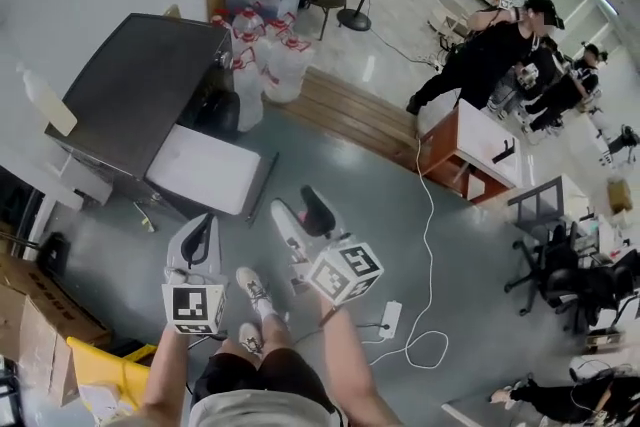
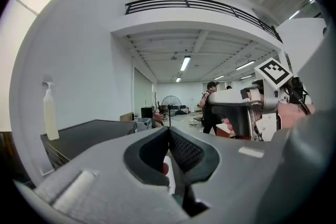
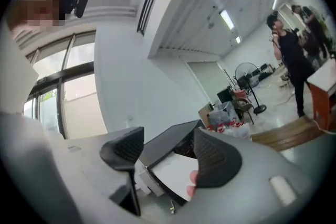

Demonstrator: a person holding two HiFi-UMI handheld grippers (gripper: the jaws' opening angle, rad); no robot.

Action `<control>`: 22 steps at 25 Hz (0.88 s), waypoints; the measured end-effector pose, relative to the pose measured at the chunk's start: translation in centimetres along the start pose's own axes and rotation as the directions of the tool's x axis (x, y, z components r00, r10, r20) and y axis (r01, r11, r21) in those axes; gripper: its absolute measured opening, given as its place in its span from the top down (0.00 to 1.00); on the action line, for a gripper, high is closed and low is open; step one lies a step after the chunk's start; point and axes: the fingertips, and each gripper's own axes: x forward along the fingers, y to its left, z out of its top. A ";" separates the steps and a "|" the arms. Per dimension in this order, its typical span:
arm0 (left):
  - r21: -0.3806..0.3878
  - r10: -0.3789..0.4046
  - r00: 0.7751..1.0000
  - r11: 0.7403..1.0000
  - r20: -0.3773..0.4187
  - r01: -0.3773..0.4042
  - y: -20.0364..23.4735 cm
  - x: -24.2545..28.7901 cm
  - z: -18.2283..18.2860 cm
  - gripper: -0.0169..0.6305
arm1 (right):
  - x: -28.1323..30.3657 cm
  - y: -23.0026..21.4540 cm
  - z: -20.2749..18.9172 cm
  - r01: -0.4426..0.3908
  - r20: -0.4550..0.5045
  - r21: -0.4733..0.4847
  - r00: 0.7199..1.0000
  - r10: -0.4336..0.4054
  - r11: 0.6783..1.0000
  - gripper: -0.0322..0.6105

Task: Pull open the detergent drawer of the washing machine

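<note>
Dark-topped washing machine; detergent drawer indiscernible.

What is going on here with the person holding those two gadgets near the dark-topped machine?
A person stands holding a two-jaw tool in each hand, a short way from the washing machine. The left tongs are shut with nothing between them. The right tongs are open and empty, aimed toward the machine. Neither touches it, and the detergent drawer cannot be made out from here, so nothing is being pulled open yet. Other people are busy farther off in the room.
</note>
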 end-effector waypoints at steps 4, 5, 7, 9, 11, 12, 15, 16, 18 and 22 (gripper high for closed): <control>0.028 -0.004 0.999 1.000 0.042 0.003 -0.6 -3.4 3.7 0.96 | -2.9 4.3 2.0 0.032 -0.013 -0.141 0.999 -0.034 0.989 0.48; 0.037 -0.007 0.999 0.999 0.053 0.005 -0.7 -4.1 4.6 0.96 | -3.5 5.2 2.3 0.041 -0.017 -0.177 0.999 -0.044 0.983 0.48; 0.048 -0.012 0.998 0.999 0.061 0.009 -1.0 -5.4 5.7 0.96 | -4.9 6.8 2.7 0.056 -0.025 -0.249 0.998 -0.064 0.967 0.49; 0.049 -0.011 0.998 0.999 0.060 0.008 -1.4 -6.5 6.5 0.96 | -6.4 8.1 3.0 0.069 -0.024 -0.309 0.997 -0.080 0.949 0.50; 0.043 -0.003 0.998 0.999 0.055 0.001 -1.7 -7.8 6.9 0.96 | -7.9 9.1 3.2 0.077 -0.018 -0.347 0.996 -0.088 0.935 0.51; 0.038 0.001 0.999 0.999 0.050 -0.003 -1.9 -8.3 6.9 0.96 | -8.6 9.5 3.3 0.080 -0.015 -0.361 0.996 -0.092 0.929 0.52; 0.028 0.012 0.999 1.000 0.046 -0.013 -2.4 -9.9 7.6 0.96 | -10.4 10.3 3.4 0.096 -0.006 -0.398 0.994 -0.107 0.912 0.55; 0.023 0.019 0.999 1.000 0.049 -0.020 -2.6 -10.4 7.9 0.96 | -11.1 10.5 3.5 0.102 -0.001 -0.405 0.994 -0.112 0.908 0.57; 0.014 0.041 0.998 0.999 0.055 -0.042 -2.9 -11.2 8.6 0.96 | -12.3 10.5 4.0 0.115 0.012 -0.414 0.993 -0.121 0.903 0.61; 0.007 0.093 0.995 0.996 0.046 -0.093 -3.4 -12.4 8.6 0.96 | -14.3 10.1 3.5 0.132 0.012 -0.417 0.990 -0.140 0.899 0.72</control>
